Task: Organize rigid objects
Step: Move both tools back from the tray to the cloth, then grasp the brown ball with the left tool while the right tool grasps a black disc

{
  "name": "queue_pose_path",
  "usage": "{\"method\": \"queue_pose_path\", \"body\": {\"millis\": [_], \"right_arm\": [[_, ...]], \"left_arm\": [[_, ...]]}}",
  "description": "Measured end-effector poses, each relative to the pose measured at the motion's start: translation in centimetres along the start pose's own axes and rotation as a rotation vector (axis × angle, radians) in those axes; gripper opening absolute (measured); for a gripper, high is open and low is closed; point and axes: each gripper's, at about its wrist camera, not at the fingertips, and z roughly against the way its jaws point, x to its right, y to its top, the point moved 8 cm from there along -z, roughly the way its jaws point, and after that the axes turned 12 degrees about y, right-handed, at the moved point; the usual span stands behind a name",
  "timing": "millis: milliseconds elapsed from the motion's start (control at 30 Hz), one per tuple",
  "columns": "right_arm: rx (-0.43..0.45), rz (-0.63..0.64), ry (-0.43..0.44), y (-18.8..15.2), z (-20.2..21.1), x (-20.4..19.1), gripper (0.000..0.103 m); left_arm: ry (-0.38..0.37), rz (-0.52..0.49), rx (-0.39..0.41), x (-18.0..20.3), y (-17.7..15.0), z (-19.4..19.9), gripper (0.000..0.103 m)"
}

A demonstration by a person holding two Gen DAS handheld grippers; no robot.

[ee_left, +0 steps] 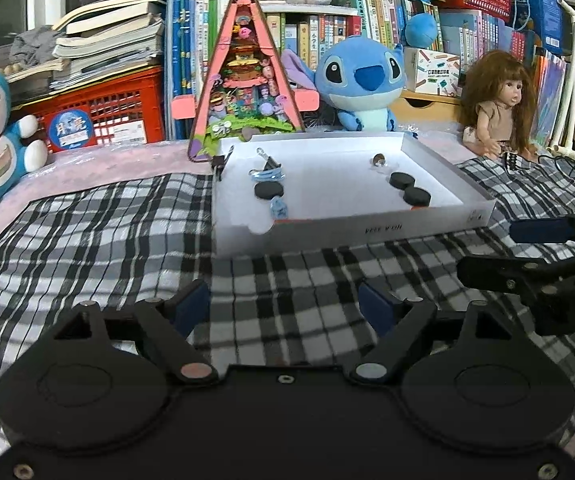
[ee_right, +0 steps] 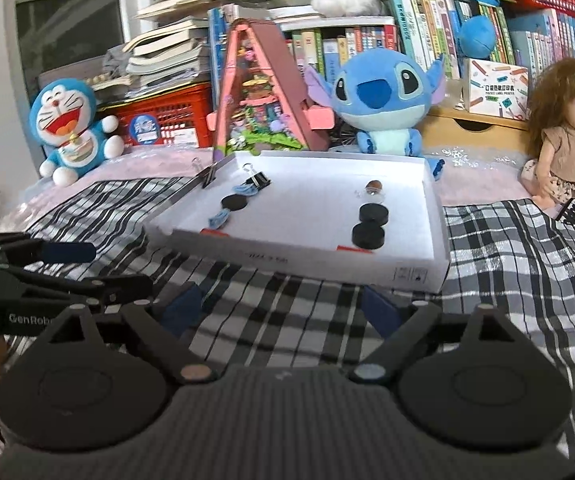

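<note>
Both tools are hovering released and empty over the checked cloth (ee_left: 87, 240), the left tool (ee_left: 283, 304) and right tool (ee_right: 283, 308) each pointing at the white tray (ee_right: 419, 276) just ahead. Inside it, 3 black discs are lying flat: 1 disc (ee_right: 234, 202) on the left among a binder clip (ee_right: 258, 179) and blue thread (ee_right: 219, 218), 2 discs (ee_right: 368, 236) touching on the right near a small corked vial (ee_right: 374, 187). Sorting looks partly done, judging by that grouping. Another clip (ee_right: 207, 174) is gripping the tray's left wall. Beyond, a Stitch plush (ee_right: 383, 100), Doraemon plush (ee_right: 69, 128) and doll (ee_right: 567, 128) are sitting against the books.
</note>
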Motion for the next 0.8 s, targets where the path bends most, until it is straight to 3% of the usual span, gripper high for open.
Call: {"method": "queue_pose_path", "body": {"millis": [500,800], "right_arm": [[0.059,0.107,0.0,-4.7,1.4,-3.9,0.103],[0.071,0.097,-0.029,-7.8,1.9,-4.3,0.103]], "left_arm": [[0.08,0.071,0.045,-2.3,-5.0,1.3,0.082],[0.057,0.061,0.048,-1.8,-5.9,1.2,0.079]]}}
